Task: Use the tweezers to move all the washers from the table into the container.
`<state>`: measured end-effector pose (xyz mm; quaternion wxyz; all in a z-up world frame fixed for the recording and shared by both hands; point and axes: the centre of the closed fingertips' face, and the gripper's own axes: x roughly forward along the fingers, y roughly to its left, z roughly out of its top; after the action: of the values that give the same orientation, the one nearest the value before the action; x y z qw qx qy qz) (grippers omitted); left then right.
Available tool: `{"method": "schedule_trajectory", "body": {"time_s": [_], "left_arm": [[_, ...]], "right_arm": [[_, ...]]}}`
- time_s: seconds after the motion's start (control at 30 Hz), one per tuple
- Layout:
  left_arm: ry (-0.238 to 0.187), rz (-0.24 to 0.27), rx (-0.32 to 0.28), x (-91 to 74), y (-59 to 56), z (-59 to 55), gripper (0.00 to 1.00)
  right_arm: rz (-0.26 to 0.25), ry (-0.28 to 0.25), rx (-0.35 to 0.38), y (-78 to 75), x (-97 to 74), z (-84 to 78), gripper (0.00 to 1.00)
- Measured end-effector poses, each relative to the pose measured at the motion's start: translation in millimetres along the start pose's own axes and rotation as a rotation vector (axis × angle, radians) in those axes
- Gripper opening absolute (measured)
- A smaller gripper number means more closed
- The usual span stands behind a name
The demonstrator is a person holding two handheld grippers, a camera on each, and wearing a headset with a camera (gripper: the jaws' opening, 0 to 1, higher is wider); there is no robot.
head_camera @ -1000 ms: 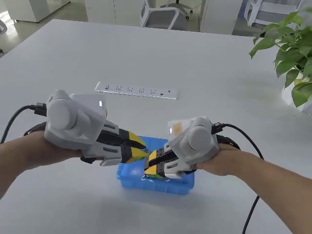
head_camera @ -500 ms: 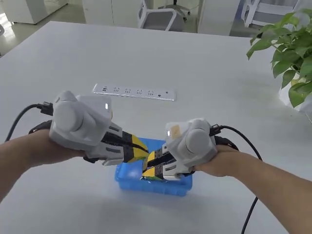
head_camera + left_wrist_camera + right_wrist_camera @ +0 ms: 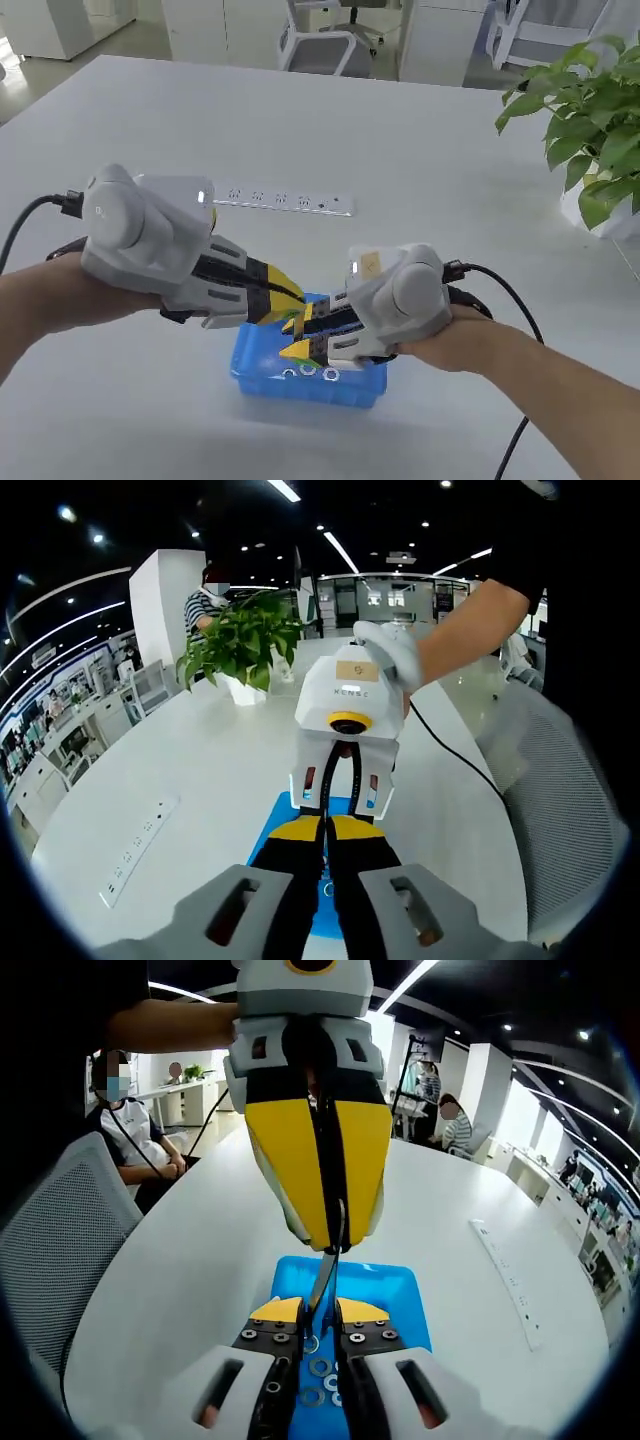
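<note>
Tweezers (image 3: 327,1270) are clamped between the yellow-tipped jaws of the left gripper (image 3: 330,1243), which are closed onto them with only a hairline gap. The thin metal tips are pointed down between the jaws of the right gripper (image 3: 320,1312). Those jaws are set narrowly apart on either side of the tips, and whether the tweezers are pressed by them cannot be told. Several washers (image 3: 320,1367) are seen lying in the blue container (image 3: 400,1295), which sits at the lower centre of the head view beneath both grippers. Open white bench (image 3: 430,170) is left all round the container. A power strip (image 3: 285,200) lies well beyond it, and a potted plant (image 3: 580,110) stands at the right edge of the frame. A tan label (image 3: 357,670) is carried on the right gripper, its lettering too small to be read.
</note>
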<state>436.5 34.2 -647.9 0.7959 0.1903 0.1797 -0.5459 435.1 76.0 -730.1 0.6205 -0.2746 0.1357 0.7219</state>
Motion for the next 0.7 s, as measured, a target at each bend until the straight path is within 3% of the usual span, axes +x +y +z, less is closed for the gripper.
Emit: {"method": "schedule_trajectory", "body": {"time_s": [0.43,0.7], "left_arm": [[0.009,-0.048,0.038,-11.8,-17.7,18.3,0.05],[0.018,-0.079,0.057,-15.2,-29.3,23.5,0.05]], "right_arm": [[-0.028,-0.009,0.015,10.0,-17.4,14.5,0.12],[-0.027,-0.007,0.033,20.8,-25.5,17.7,0.12]]}}
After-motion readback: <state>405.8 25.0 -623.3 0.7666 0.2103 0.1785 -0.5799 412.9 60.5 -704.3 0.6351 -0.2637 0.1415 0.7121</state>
